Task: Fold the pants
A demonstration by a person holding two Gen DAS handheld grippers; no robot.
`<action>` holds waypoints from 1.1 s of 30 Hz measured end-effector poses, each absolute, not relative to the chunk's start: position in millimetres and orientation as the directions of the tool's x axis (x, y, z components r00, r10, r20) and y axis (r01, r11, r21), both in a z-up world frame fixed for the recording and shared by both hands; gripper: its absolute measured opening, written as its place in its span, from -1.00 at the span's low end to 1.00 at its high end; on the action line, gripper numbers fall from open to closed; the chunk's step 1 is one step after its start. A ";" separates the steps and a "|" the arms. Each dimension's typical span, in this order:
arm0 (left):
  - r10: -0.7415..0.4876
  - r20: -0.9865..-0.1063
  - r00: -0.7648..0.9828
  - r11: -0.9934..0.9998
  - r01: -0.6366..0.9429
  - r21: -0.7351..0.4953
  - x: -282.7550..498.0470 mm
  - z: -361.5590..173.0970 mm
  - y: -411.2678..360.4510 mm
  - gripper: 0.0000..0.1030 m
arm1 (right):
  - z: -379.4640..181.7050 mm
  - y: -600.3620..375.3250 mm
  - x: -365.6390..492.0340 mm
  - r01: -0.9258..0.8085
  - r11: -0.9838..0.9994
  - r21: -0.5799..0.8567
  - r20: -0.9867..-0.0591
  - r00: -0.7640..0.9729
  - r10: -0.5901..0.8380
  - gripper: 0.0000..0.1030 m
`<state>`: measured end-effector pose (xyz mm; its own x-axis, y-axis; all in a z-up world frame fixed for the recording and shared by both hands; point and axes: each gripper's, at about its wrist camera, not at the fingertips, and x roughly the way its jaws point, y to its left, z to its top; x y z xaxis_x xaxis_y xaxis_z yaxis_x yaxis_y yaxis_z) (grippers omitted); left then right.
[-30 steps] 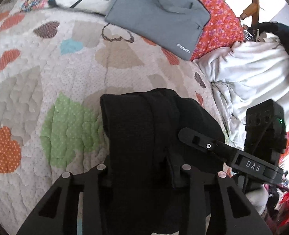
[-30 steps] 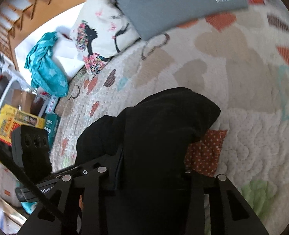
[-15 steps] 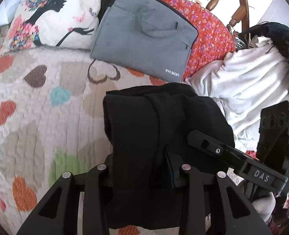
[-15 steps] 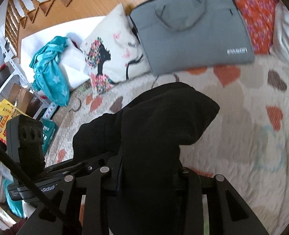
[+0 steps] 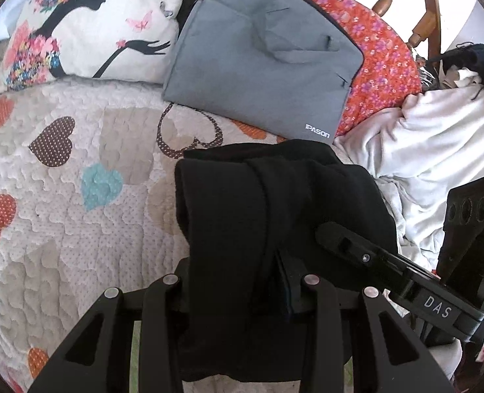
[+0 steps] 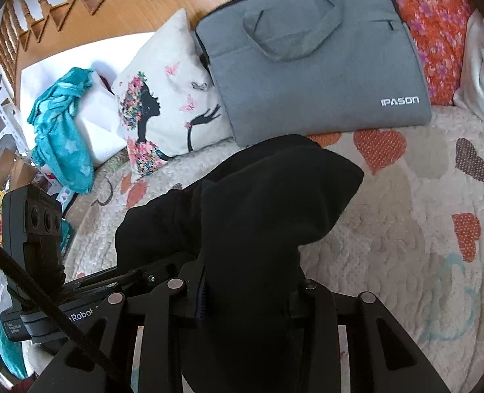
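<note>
The black pants (image 5: 258, 216) hang bunched between both grippers above the heart-patterned quilt (image 5: 78, 196). My left gripper (image 5: 242, 281) is shut on the black pants, the cloth draped over its fingers. My right gripper (image 6: 242, 281) is shut on the black pants (image 6: 258, 213) too, with a fold sticking forward. The right gripper's body shows at the right of the left wrist view (image 5: 405, 275); the left gripper's body shows at the left of the right wrist view (image 6: 32, 229). The fingertips are hidden by cloth.
A grey laptop bag (image 5: 261, 59) and a printed pillow (image 5: 88, 23) lie at the head of the bed. A red floral cover (image 5: 382, 65) and white bedding (image 5: 438, 150) sit at the right. Teal cloth (image 6: 62, 131) and boxes lie off the bed's left side.
Both grippers have carried the pants forward toward the laptop bag and pillow, lifted off the quilt. Both stay shut on the cloth.
</note>
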<state>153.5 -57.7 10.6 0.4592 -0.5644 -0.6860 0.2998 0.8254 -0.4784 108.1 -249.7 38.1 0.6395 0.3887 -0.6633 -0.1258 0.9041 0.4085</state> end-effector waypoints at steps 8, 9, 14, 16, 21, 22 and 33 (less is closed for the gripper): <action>-0.555 -0.704 0.443 0.832 0.282 -0.479 165.5 1.7 -57.5 -0.33 | 27.6 -251.8 125.9 -0.120 0.895 0.430 -0.667 0.626 0.404 -0.32; -0.552 -0.707 0.441 0.834 0.282 -0.475 166.6 1.3 -57.9 -0.33 | 25.5 -253.2 127.4 -0.115 0.891 0.439 -0.665 0.625 0.408 -0.32; -0.526 -0.729 0.438 0.850 0.285 -0.442 173.7 -1.6 -63.5 -0.33 | 13.4 -260.6 137.3 -0.086 0.874 0.477 -0.661 0.620 0.422 -0.32; -0.516 -0.737 0.437 0.856 0.286 -0.430 177.6 -4.1 -66.4 -0.33 | 9.3 -262.5 141.1 -0.077 0.871 0.486 -0.660 0.620 0.423 -0.32; -0.505 -0.750 0.426 0.862 0.281 -0.421 187.3 -13.0 -70.7 -0.33 | -4.3 -268.5 149.2 -0.052 0.861 0.505 -0.662 0.617 0.425 -0.32; -0.504 -0.752 0.425 0.863 0.281 -0.420 188.3 -14.5 -70.6 -0.33 | -6.5 -269.9 150.9 -0.047 0.860 0.509 -0.663 0.616 0.426 -0.32; -0.498 -0.761 0.415 0.866 0.271 -0.420 195.2 -22.2 -70.1 -0.33 | -17.6 -274.6 157.5 -0.029 0.847 0.530 -0.662 0.611 0.435 -0.32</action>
